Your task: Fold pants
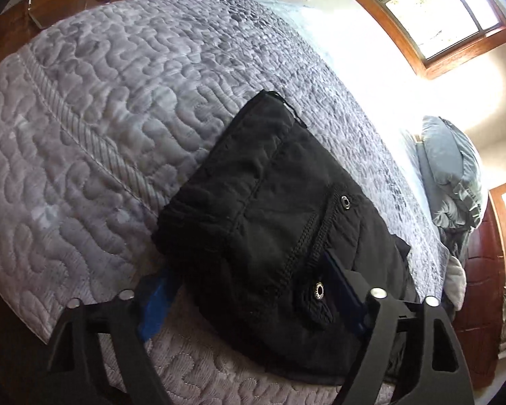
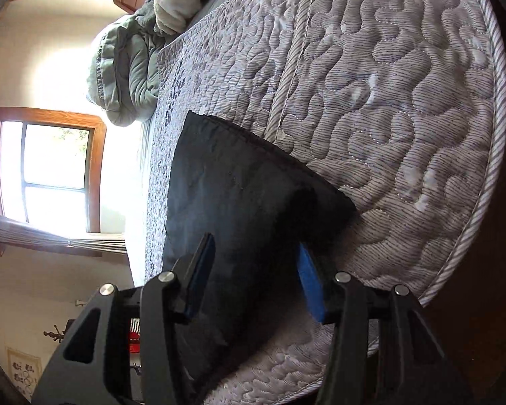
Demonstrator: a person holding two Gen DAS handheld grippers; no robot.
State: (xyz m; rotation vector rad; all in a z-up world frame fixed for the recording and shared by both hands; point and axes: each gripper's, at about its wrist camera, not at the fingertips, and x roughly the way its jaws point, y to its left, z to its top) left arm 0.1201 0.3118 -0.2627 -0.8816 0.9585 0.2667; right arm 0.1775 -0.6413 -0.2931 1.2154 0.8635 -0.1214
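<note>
Operator: Currently, where do the black pants point(image 1: 280, 222) lie?

Inspector: They lie as a compact bundle on the quilted bedspread point(image 1: 111, 108), near its edge. The left wrist view shows a stitched pocket flap with two metal snaps point(image 1: 319, 291) on top. The right wrist view shows a smoother dark panel of the same pants point(image 2: 253, 202).

Operator: What is the state of the left gripper point(image 1: 253, 300)?

Inspector: Its jaws straddle the near end of the bundle. One blue pad shows at the left of the cloth, the other sits against the pocket side. Whether the pads press the fabric cannot be told.

Operator: And the right gripper point(image 2: 256, 280)?

Inspector: Its jaws stand apart over the dark fabric, with a visible gap inside each blue pad. It reads as open and holds nothing.

Operator: Why are both placed this way?

Inspector: Judging by the layout, each gripper is set at the near edge of the folded stack, probably to settle or square the fold. The task appears close to complete.
</note>
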